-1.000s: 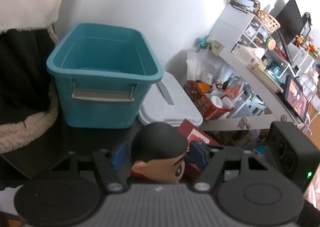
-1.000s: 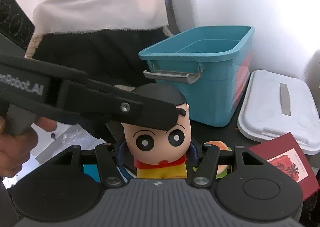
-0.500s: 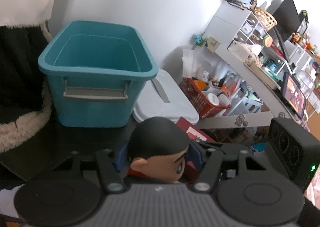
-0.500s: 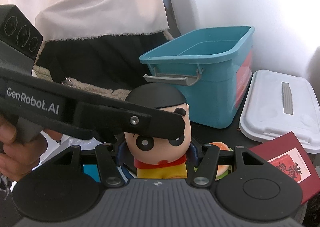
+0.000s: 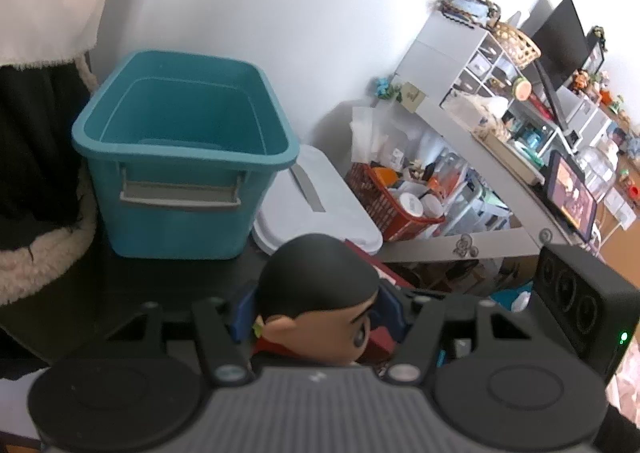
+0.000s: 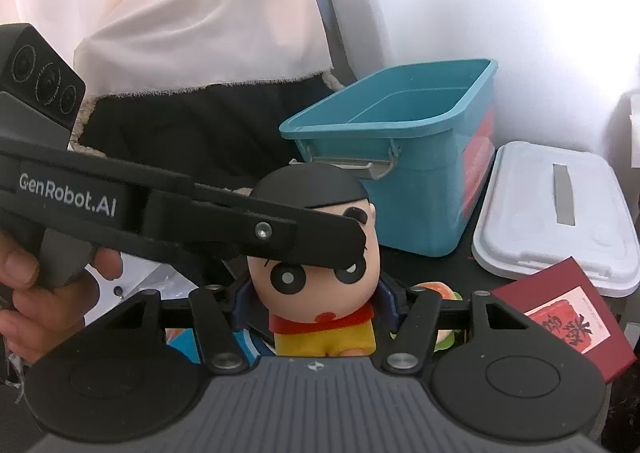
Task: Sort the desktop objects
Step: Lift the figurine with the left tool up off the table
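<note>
A cartoon boy figurine [image 6: 320, 269] with black hair, red collar and yellow shorts sits between the blue pads of both grippers. My left gripper [image 5: 316, 313] is shut on its head, seen from the side in the left wrist view [image 5: 320, 285]. My right gripper [image 6: 316, 305] is shut on its body from the front. The left gripper's finger [image 6: 240, 229] crosses the figurine's forehead in the right wrist view. An open, empty teal bin [image 5: 180, 157] with a grey handle stands just beyond; it also shows in the right wrist view [image 6: 404, 157].
A white bin lid [image 6: 560, 209] lies right of the bin on the dark table. A dark red card [image 6: 568, 317] and a burger-like toy [image 6: 436, 293] lie near it. A red basket [image 5: 396, 205] and cluttered shelves [image 5: 500, 93] stand at right. Black and cream fabric [image 6: 192, 53] hangs at left.
Both grippers have risen with the figurine and moved closer to the teal bin. The left gripper's finger now sits lower across the figurine's face in the right wrist view.
</note>
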